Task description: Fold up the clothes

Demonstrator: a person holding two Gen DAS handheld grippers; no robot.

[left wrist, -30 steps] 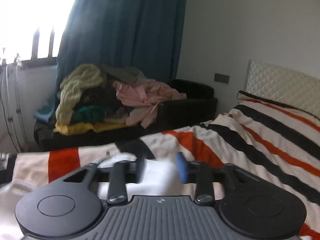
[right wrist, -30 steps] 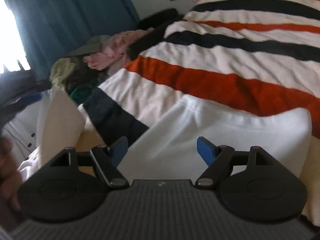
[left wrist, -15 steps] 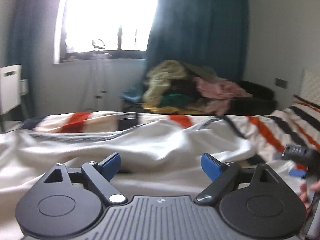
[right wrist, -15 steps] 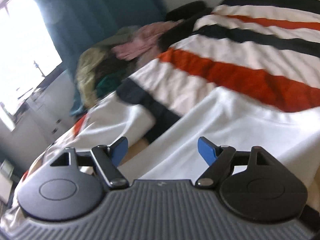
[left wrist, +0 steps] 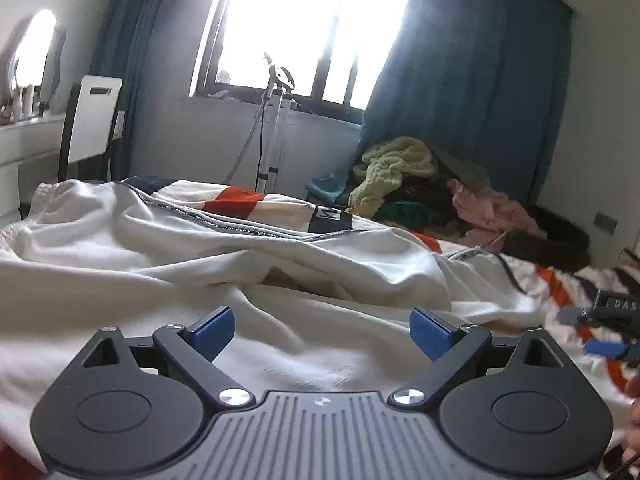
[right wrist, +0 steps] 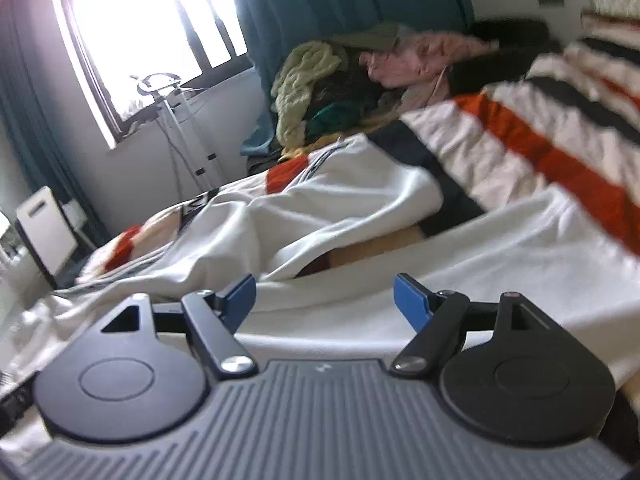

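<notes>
A white garment (left wrist: 248,264) with a printed dark trim lies rumpled on the striped bedspread (left wrist: 552,292). It also shows in the right wrist view (right wrist: 340,216), with a flatter white part (right wrist: 500,256) in front. My left gripper (left wrist: 322,330) is open and empty, low over the white cloth. My right gripper (right wrist: 324,298) is open and empty over the flat white part. The right gripper's blue tips show at the right edge of the left wrist view (left wrist: 592,332).
A pile of mixed clothes (left wrist: 420,184) sits on a dark sofa (left wrist: 560,236) by the teal curtain (left wrist: 472,80). A garment steamer stand (left wrist: 276,128) stands under the window. A white chair (left wrist: 92,120) and a desk are at the left. The bedspread has orange and black stripes (right wrist: 560,152).
Both grippers have swung left toward the window. My left gripper, narrowly open over white cloth a second ago, is now wide open. The right gripper stays open.
</notes>
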